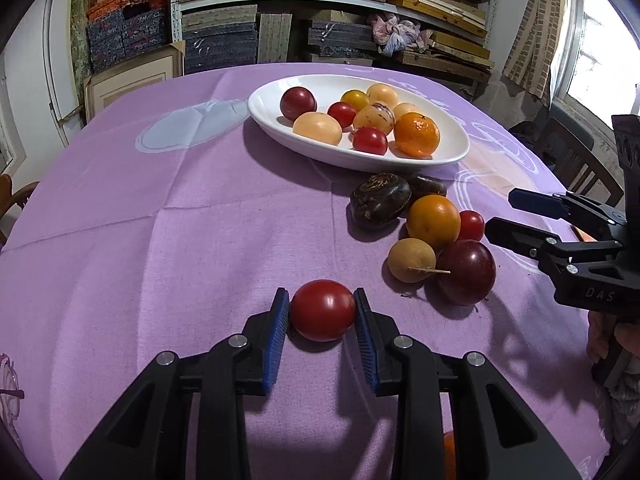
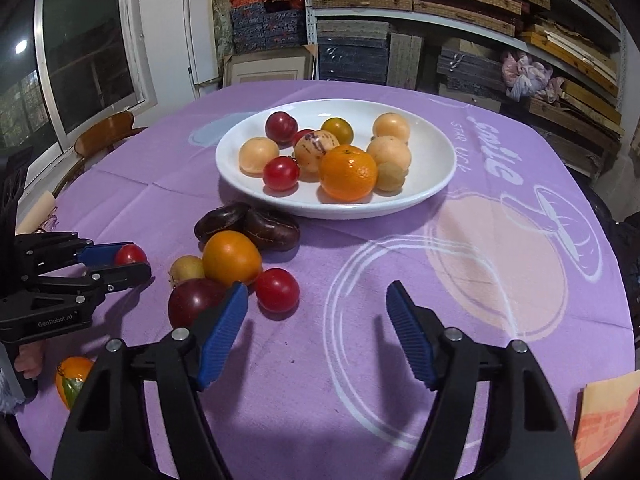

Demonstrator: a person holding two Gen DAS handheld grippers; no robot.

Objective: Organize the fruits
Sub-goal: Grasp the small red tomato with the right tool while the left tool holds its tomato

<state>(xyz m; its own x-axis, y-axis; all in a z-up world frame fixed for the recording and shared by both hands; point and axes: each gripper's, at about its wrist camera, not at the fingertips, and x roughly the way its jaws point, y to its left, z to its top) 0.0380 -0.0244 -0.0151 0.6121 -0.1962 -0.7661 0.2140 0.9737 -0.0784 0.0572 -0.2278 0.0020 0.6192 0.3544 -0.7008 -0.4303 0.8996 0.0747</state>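
Red and glossy, a small tomato [image 1: 322,310] sits squarely between the blue pads of the left gripper [image 1: 321,312], both pads touching or all but touching its sides, so the gripper looks clamped on it. It appears to rest on the purple cloth of the desk [image 1: 160,240], though whether it is just lifted is hard to tell. From this gripper the white dish [image 1: 456,156] lies straight ahead and a little to the right, already holding a good many fruits. The loose cluster, with a dark plum [image 1: 466,272] nearest, lies between the two, off to the right, so my guess is the carry should pass left of it.

The right gripper [image 2: 314,312] hangs spread wide and empty, with a second red tomato [image 2: 277,290] just ahead of its left finger. An orange fruit [image 2: 72,380] near the left gripper's handle is partly hidden.
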